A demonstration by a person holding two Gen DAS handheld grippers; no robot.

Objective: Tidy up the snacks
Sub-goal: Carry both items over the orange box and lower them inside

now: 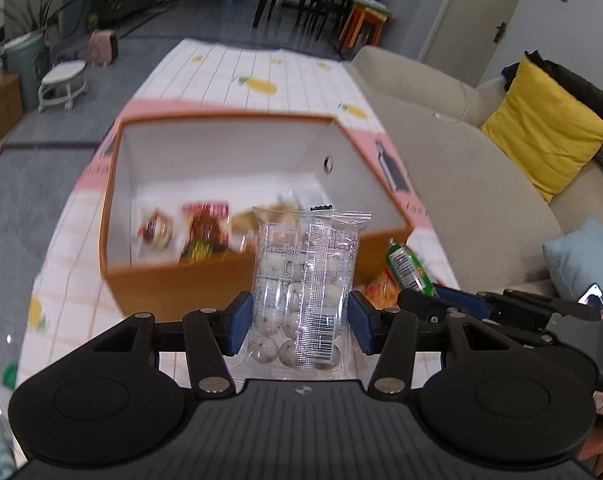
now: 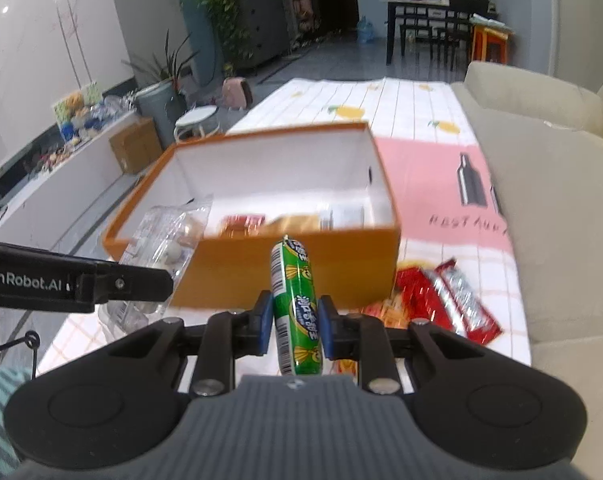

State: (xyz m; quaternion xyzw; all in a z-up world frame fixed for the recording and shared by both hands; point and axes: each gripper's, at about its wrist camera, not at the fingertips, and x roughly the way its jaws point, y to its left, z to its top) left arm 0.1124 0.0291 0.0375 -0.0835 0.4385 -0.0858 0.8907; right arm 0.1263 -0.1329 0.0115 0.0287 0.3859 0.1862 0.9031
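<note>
Left gripper [image 1: 299, 322] clamps a clear snack bag [image 1: 303, 292]; right gripper [image 2: 294, 330] clamps a green sausage stick [image 2: 297, 308] near the orange box [image 2: 293, 276].

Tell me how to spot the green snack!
Find the orange box on the tiled tablecloth. Just in front of it, the right gripper pinches a green tube snack. It is stick-shaped, unlike the flat red packets lying beside it.

You see dim, cool indoor light, motion blur over the orange box [image 1: 237, 276] and its contents, and fisheye bending with dark corners.
</note>
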